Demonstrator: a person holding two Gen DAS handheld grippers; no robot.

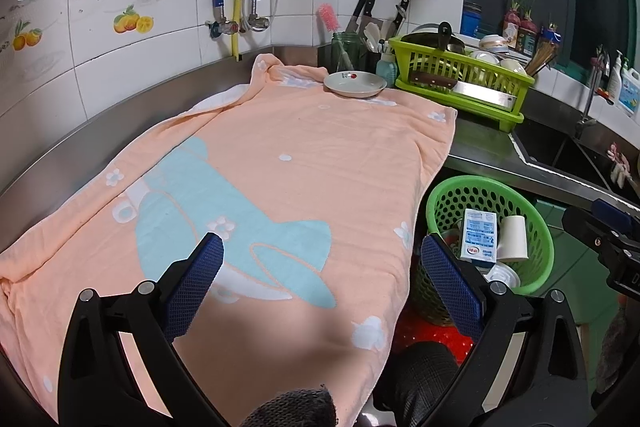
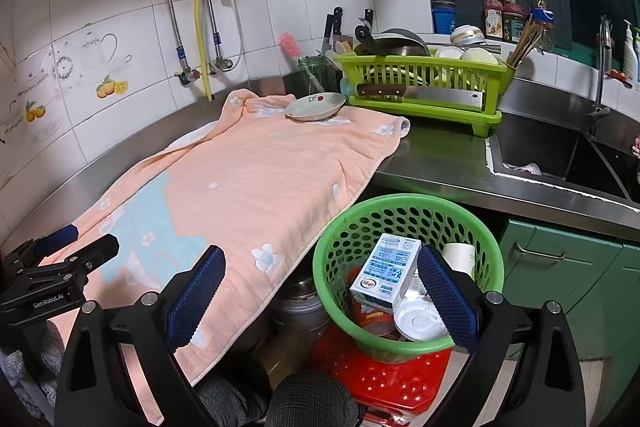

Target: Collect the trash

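While level above the towel (image 1: 280, 163) and basket (image 2: 408, 227), both grippers' jaws spread wide, empty.

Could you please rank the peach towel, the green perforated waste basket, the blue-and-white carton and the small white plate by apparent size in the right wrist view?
1. Peach towel
2. Green perforated waste basket
3. Blue-and-white carton and small white plate: look alike; the carton sits nearer, so unranked.

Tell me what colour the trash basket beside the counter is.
Green, with round holes through its wall. The trash basket shows best in the right wrist view.
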